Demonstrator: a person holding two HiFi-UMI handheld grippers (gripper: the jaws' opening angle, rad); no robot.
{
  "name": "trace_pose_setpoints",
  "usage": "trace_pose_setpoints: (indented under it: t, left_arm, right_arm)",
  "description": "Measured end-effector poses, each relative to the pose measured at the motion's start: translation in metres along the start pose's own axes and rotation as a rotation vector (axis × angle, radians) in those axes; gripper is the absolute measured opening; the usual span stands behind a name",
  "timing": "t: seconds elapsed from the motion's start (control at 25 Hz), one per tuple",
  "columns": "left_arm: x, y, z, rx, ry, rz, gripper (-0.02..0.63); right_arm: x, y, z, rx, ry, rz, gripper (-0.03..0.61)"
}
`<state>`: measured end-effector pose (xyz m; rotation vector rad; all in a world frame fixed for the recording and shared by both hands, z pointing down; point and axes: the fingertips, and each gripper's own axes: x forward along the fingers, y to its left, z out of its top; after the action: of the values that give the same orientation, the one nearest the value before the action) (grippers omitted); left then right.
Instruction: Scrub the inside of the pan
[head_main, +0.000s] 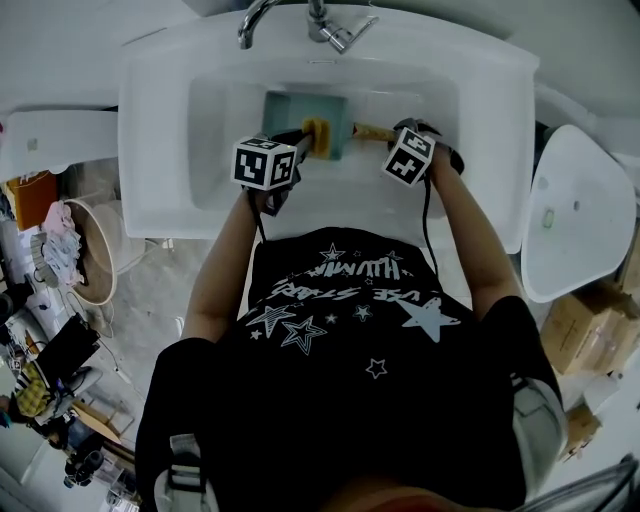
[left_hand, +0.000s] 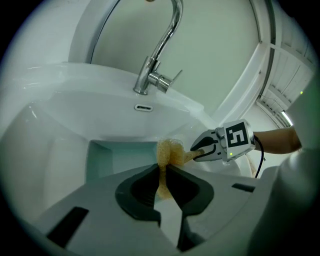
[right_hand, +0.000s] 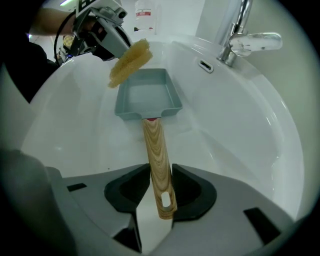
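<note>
A teal rectangular pan (head_main: 300, 118) lies on the bottom of the white sink (head_main: 160, 150), and its wooden handle (right_hand: 157, 155) points toward me. My right gripper (right_hand: 161, 182) points steeply down and is shut on that handle near its end with the hanging hole. My left gripper (left_hand: 163, 177) is shut on a yellow scrubbing sponge (left_hand: 167, 152). The sponge (right_hand: 130, 62) hangs just above the pan's (right_hand: 147, 97) near left rim, apart from its floor. In the head view both grippers sit over the basin, the left gripper (head_main: 305, 140) beside the right gripper (head_main: 392, 135).
A chrome faucet (head_main: 320, 20) rises at the sink's back rim, with an overflow slot (left_hand: 143, 107) under it. A white toilet lid (head_main: 575, 210) and cardboard boxes (head_main: 585, 330) stand to the right. Cluttered items (head_main: 60, 250) lie on the floor to the left.
</note>
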<state>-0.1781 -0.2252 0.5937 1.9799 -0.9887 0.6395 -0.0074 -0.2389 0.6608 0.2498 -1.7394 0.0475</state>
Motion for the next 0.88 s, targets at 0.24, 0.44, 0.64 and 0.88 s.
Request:
trace_pose_setpoints:
  t: [0.24,0.44,0.64,0.88]
  left_arm:
    - [0.026,0.008,-0.013,0.018,0.098,0.017,0.048]
    - [0.044,0.010,-0.018,0.007,0.168,0.009,0.048]
    - [0.062,0.013,-0.025,-0.009,0.229,0.007,0.048]
    - [0.077,0.020,-0.034,-0.069,0.280,0.027,0.048]
  right_arm:
    - [0.003,0.001,-0.001,-0.036,0.007,-0.003,0.127]
    - [0.002,0.001,-0.001,-0.030,0.013,0.006,0.127]
    - [0.001,0.002,-0.001,-0.029,0.015,0.007,0.126]
    - [0.001,0.004,0.000,-0.008,0.019,0.009,0.126]
